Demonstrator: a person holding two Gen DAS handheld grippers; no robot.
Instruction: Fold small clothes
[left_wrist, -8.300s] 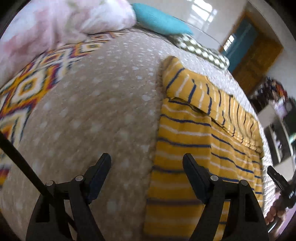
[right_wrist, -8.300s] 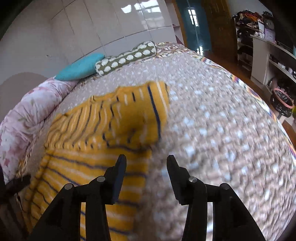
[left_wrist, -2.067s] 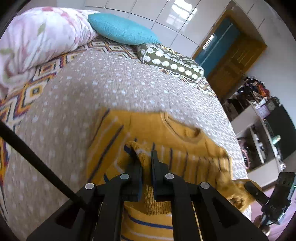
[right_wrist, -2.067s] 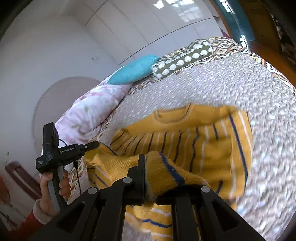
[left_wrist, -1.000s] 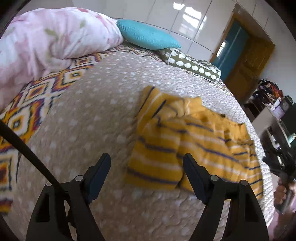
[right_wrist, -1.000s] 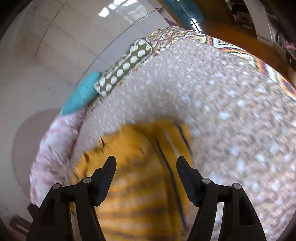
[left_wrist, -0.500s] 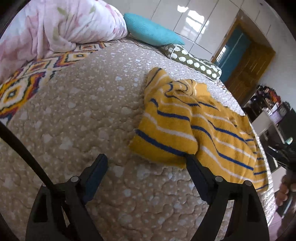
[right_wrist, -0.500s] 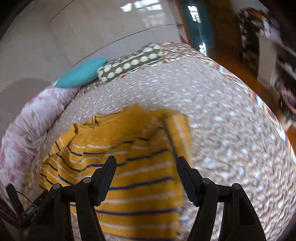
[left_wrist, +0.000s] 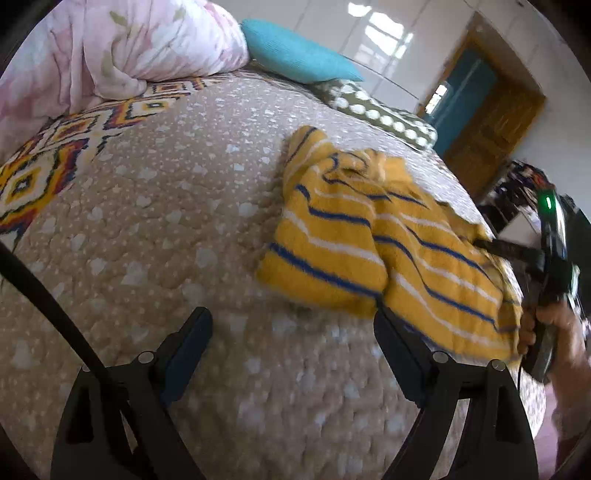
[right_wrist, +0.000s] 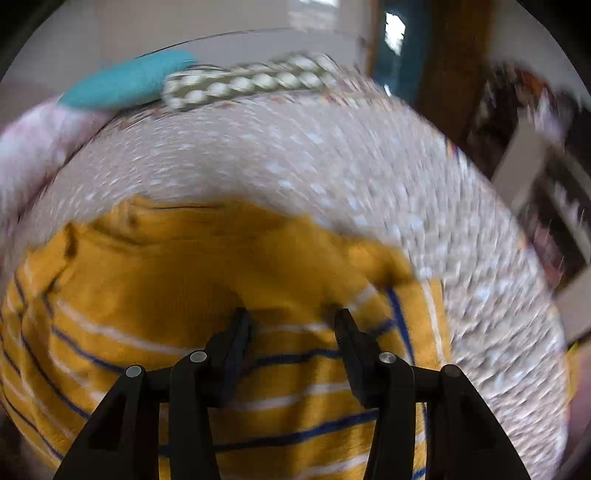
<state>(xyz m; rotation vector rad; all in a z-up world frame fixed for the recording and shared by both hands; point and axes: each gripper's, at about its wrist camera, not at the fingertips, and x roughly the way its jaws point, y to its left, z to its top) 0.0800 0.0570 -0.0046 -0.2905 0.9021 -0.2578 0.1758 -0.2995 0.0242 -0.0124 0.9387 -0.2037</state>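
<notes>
A yellow sweater with blue and white stripes (left_wrist: 332, 236) lies folded and a little rumpled on the beige dotted bed cover (left_wrist: 147, 221). My left gripper (left_wrist: 290, 314) is open just in front of the sweater's near edge, its right finger close to the hem, nothing between the pads. My right gripper (right_wrist: 291, 314) hovers low over the sweater (right_wrist: 166, 277) near its right side. Its jaws are closing with striped fabric under the gap, and the pads do not press on it. The right wrist view is blurred by motion.
A pink floral duvet (left_wrist: 129, 48), a teal pillow (left_wrist: 295, 55) and a dotted green pillow (left_wrist: 376, 110) lie along the bed's far side. A hand (left_wrist: 554, 321) with the other gripper's handle is at the right edge. A wooden door (left_wrist: 491, 122) and shelves (right_wrist: 546, 206) stand beyond.
Both grippers have let go of the sweater. The right one swung over the garment and its jaws narrowed. The left one came closer to the sweater's near edge.
</notes>
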